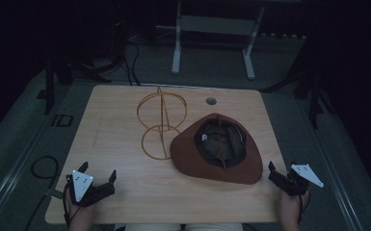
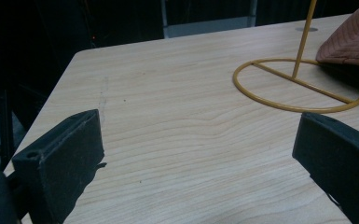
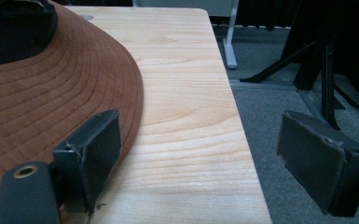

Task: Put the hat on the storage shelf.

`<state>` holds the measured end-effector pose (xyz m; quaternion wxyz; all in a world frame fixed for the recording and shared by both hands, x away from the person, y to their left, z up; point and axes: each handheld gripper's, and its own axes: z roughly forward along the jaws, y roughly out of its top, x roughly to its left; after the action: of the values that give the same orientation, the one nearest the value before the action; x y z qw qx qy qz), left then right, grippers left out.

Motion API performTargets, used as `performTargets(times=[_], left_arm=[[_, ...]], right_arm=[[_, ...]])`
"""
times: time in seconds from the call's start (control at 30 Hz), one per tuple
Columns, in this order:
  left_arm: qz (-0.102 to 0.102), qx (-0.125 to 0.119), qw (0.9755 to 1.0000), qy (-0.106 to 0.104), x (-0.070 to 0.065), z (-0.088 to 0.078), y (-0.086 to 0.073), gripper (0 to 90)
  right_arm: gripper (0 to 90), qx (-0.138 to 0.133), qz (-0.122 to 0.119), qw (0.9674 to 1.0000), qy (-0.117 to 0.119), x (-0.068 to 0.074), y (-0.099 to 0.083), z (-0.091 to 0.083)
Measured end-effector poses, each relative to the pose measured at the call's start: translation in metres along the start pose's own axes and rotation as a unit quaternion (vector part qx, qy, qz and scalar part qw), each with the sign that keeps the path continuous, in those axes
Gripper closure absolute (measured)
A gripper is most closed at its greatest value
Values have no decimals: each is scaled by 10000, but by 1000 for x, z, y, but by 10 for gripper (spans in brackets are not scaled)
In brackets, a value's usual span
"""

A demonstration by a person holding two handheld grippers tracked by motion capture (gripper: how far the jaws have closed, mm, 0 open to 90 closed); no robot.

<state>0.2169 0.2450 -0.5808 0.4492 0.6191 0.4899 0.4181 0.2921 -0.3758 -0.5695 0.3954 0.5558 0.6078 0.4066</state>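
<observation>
A brown hat [image 1: 217, 149] is lying upside down, crown opening upward, toward the right half of the worktop [image 1: 120, 125], its brim touching the base ring of a yellow wire stand [image 1: 160, 122] that is standing near the middle toward the far edge. The left claw [image 1: 96, 179] is hovering at the near left corner, jaws apart and gripping nothing. The right claw [image 1: 280, 175] is waiting at the near right corner, jaws spread wide, one jaw just beside the hat's brim.

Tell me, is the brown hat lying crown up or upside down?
Upside down: the brown hat shows its dark inside and its brim faces up.
</observation>
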Motion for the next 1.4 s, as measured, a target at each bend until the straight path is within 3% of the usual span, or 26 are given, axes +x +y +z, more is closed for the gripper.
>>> performTargets(times=[0.13, 0.23, 0.3, 0.4, 0.57, 0.83, 0.97, 1.0, 1.03, 1.23, 1.4], left_arm=[[-7, 9, 10000, -44, 0, 0, 0, 24], [-11, 28, 10000, -85, -1, 1, 0, 24], [-10, 69, 9999, -152, -3, 1, 0, 24], [60, 131, 9998, -161, -6, 2, 1, 24], [102, 173, 9997, -171, -9, 2, 2, 25], [-24, 322, 9987, -405, -16, 0, 6, 40], [-50, 474, 9975, -513, -18, 1, 7, 41], [-45, 582, 9963, -624, -21, 1, 8, 41], [-59, 607, 9958, -683, -22, 1, 8, 41], [-162, 771, 9905, -1126, -29, 2, 12, 40], [-59, 942, 9888, -1157, -33, 4, 12, 40]], right_arm=[[139, 95, 34, 9998, 170, -1, 0, 0], [141, 326, 78, 9984, 466, -1, 2, 0], [142, 465, -22, 9979, 445, 2, 5, -1], [143, 536, 84, 9963, 661, 5, 10, -4], [143, 587, -13, 9951, 798, 13, 26, -12], [125, 828, -210, 9905, 1075, 24, 58, -15], [104, 776, -370, 9908, 1048, 30, 68, -14], [104, 753, -436, 9913, 988, 32, 71, -14], [132, 850, -468, 9887, 1143, 35, 79, -12], [137, 726, -669, 9878, 1204, 47, 99, -4], [142, 699, -447, 9855, 1478, 57, 110, 7]])
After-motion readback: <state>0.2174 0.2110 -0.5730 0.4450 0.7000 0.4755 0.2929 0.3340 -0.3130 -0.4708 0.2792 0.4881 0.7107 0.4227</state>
